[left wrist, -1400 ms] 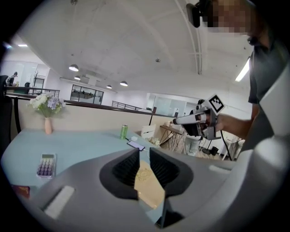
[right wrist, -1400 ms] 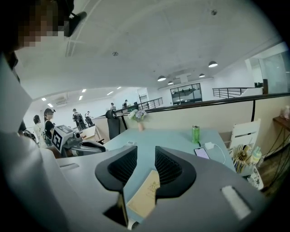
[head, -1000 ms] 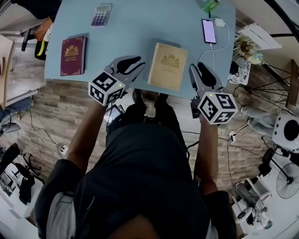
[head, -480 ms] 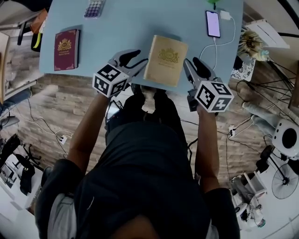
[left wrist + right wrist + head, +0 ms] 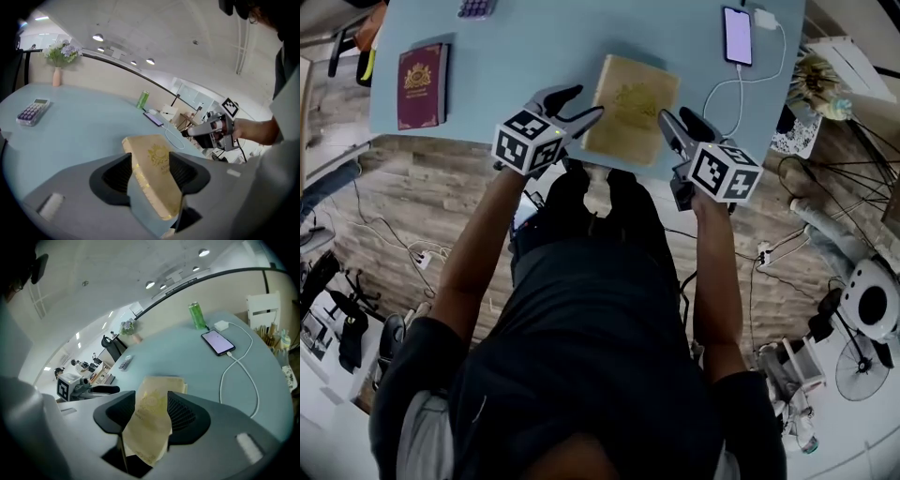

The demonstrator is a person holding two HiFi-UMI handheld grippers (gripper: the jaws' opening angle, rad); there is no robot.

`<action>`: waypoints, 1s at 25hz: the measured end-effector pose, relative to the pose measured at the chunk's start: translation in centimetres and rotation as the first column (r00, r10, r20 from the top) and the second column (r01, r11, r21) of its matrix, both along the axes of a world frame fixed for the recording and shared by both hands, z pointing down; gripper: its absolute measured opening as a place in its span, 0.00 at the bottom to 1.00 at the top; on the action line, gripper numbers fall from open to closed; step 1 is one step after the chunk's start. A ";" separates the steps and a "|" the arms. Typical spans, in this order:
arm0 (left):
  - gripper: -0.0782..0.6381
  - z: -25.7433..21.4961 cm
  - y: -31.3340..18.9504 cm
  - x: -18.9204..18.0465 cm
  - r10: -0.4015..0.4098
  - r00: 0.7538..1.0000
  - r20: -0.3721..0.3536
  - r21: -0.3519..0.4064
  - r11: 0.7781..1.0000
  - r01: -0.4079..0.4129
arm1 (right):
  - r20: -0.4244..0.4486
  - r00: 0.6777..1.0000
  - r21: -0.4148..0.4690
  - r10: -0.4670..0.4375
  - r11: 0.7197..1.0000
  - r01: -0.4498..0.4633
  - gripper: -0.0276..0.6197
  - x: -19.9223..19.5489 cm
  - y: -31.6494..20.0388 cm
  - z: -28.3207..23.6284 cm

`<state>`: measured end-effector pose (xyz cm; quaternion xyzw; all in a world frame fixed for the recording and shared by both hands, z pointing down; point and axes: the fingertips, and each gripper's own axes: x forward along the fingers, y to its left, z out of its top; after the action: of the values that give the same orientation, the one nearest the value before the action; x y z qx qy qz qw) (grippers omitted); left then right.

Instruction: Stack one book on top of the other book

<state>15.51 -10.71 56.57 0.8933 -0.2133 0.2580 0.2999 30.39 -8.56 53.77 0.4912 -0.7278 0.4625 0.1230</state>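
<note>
Book [image 5: 630, 108]: tan, flanked by both tongs | left tongs [image 5: 586, 101], right tongs [image 5: 672, 115]: jaws just opening, book edge between, unclamped

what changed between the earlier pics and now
Both grippers moved in on the tan book: left gripper now at its left edge, right gripper at its right. Their jaws have just been opening, the book in line between them, not gripped. Tan book, red book and phone stayed put.
</note>
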 end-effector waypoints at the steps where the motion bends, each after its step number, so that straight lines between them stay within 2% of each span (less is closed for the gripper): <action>1: 0.48 0.5 0.0 0.2 -0.004 1.000 0.002 -0.013 1.000 0.004 | 0.009 1.000 -0.014 -0.001 1.000 0.001 0.35 0.0 0.0 0.6; 10: 0.55 4.7 0.1 1.3 -0.068 0.998 0.017 -0.131 0.989 0.069 | 0.139 0.990 -0.116 -0.003 0.993 0.019 0.44 -0.5 0.5 5.3; 22: 0.56 7.5 -0.2 1.8 -0.127 0.991 0.035 -0.195 0.972 0.132 | 0.171 0.985 -0.190 -0.023 0.980 0.056 0.45 -1.0 0.8 9.3; 25: 0.56 7.7 -0.1 1.9 -0.148 0.989 0.018 -0.214 0.965 0.149 | 0.167 0.986 -0.200 -0.026 0.978 0.060 0.45 -1.1 0.8 9.9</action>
<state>17.45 -10.84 64.24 0.8369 -0.2508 0.2572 0.4130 29.25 -7.74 63.66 0.4204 -0.6945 0.5708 0.1230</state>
